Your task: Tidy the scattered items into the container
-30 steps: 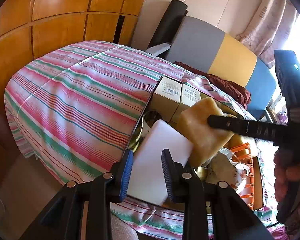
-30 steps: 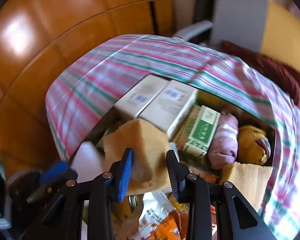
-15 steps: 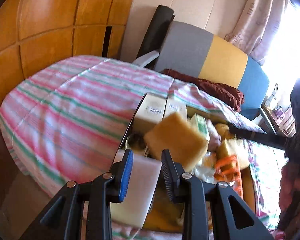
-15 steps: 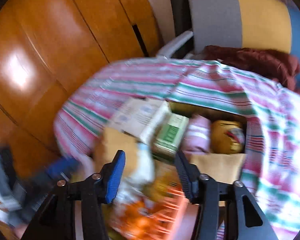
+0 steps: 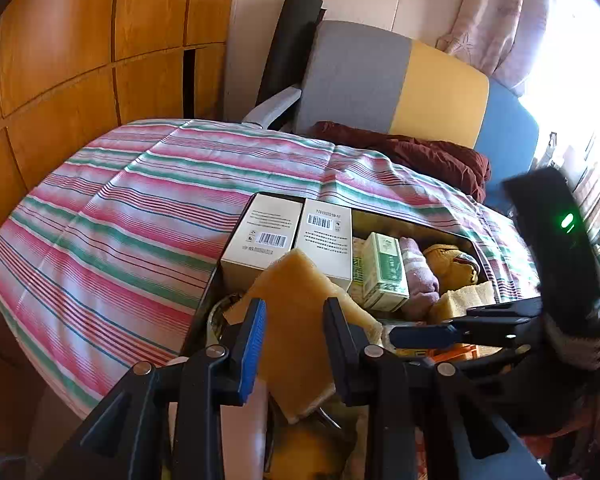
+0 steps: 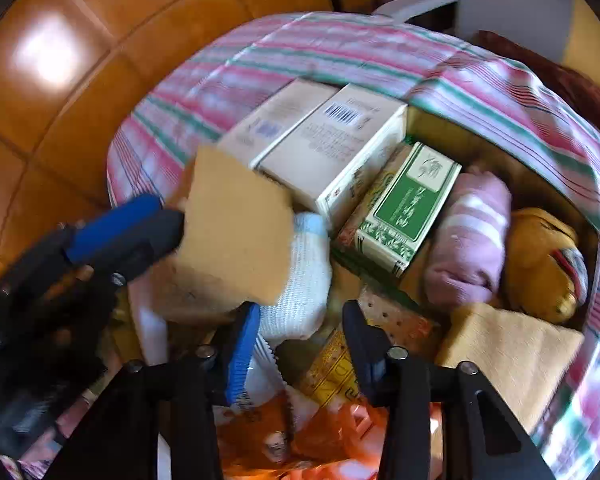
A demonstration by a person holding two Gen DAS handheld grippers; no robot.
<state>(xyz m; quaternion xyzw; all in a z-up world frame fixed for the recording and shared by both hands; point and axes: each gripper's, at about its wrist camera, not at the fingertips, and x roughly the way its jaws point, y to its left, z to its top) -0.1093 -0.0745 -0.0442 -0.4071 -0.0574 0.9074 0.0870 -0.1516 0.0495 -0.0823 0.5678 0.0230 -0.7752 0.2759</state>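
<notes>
My left gripper [image 5: 294, 340] pinches the tan rectangular foam sponge [image 5: 300, 320], its long axis running away from me, above the crowded dark container [image 5: 452, 236]; my right gripper [image 6: 300, 344] gapes empty just beside, over a white knitted sock [image 6: 304, 280]

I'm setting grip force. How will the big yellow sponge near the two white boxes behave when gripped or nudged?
The sponge looks thick and porous, so it is probably light and squashy, and a grip would likely sink in. Its matte, rough face should resist slipping. It sits tilted rather than flat, so a nudge may topple it.
</notes>
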